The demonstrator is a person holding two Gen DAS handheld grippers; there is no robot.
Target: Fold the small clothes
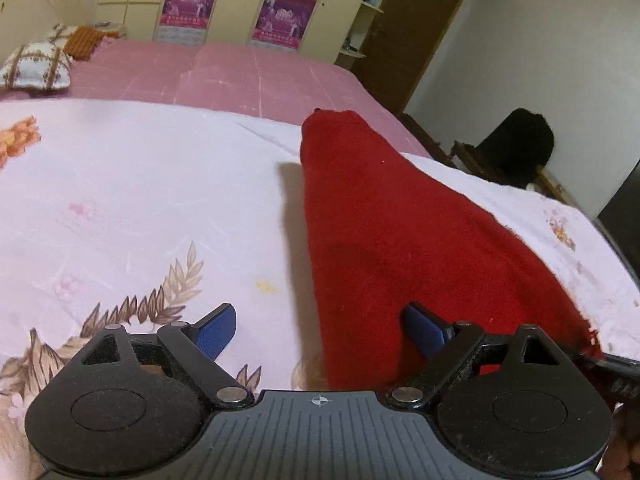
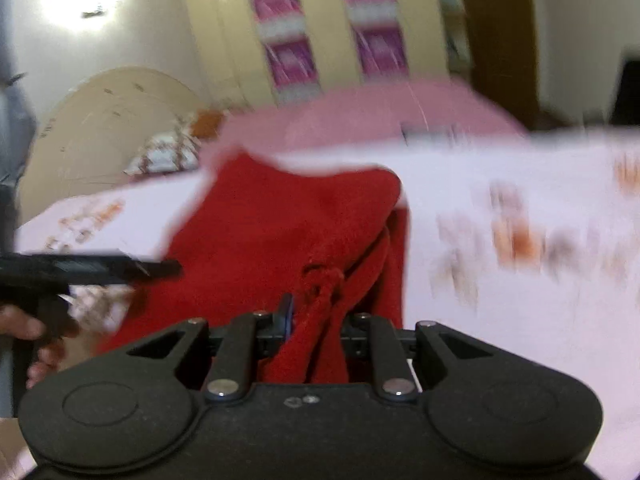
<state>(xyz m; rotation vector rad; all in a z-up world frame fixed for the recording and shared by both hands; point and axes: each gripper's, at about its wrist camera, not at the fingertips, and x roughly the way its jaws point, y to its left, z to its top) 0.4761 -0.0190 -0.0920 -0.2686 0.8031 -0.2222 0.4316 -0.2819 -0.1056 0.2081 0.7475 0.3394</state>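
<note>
A small red garment (image 1: 400, 232) lies stretched over the white floral sheet (image 1: 140, 200), partly raised, with its shadow along its left side. My left gripper (image 1: 320, 332) is open wide. Its left blue pad (image 1: 216, 332) hovers over the bare sheet and its right pad (image 1: 424, 332) over the red cloth; neither presses on it. In the blurred right wrist view, my right gripper (image 2: 316, 320) is shut on a bunched fold of the red garment (image 2: 272, 224). The left gripper (image 2: 92, 268) and the hand (image 2: 24, 328) holding it show at the left edge there.
The sheet covers a bed with a pink cover (image 1: 240, 72) behind it. Pillows (image 1: 36, 66) lie at the far left by a cream headboard (image 2: 100, 120). A wardrobe with pink posters (image 1: 284, 16), a brown door (image 1: 416, 28) and a dark chair (image 1: 516, 148) stand beyond.
</note>
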